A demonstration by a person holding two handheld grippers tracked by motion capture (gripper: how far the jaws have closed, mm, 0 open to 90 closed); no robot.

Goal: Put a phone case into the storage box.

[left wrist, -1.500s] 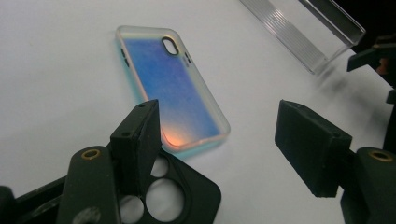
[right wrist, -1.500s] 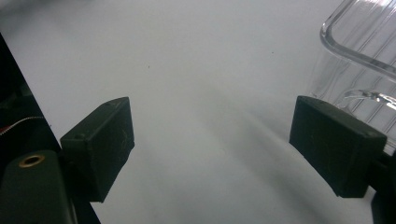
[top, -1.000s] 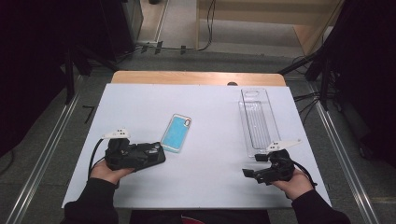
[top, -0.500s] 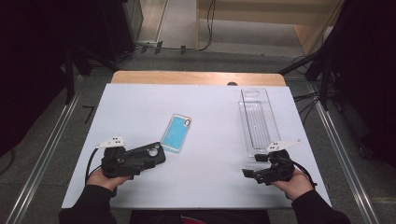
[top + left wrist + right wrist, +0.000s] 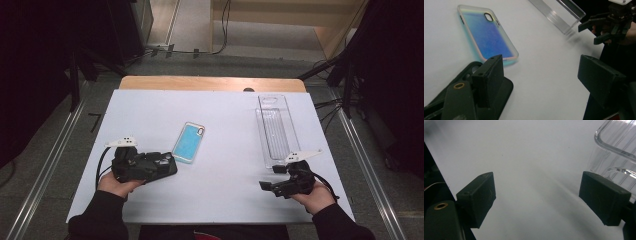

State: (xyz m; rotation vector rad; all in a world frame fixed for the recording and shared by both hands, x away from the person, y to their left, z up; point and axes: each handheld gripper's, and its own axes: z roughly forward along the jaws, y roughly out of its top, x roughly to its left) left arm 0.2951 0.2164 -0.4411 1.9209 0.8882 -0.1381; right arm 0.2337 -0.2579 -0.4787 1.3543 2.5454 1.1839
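Note:
A blue iridescent phone case (image 5: 189,142) (image 5: 486,35) lies flat in the middle of the white table (image 5: 225,120). Just left of it my left gripper (image 5: 167,165) (image 5: 541,70) rests low over a black phone case (image 5: 506,90), which lies under its left jaw. The jaws have just been opening and stand wide apart, with no pad pressing on the case. My right gripper (image 5: 271,177) (image 5: 536,192) (image 5: 599,30) sits near the front right, open, with bare table between its jaws. A clear plastic tray (image 5: 276,127) (image 5: 616,145) (image 5: 559,12) lies just beyond it.
The table's wooden back edge (image 5: 210,82) runs behind the white top. Metal rails (image 5: 45,170) flank the table on both sides, and cables (image 5: 220,30) lie on the floor behind it.
My left hand dipped slightly toward the near edge and came back. The right hand has not moved.

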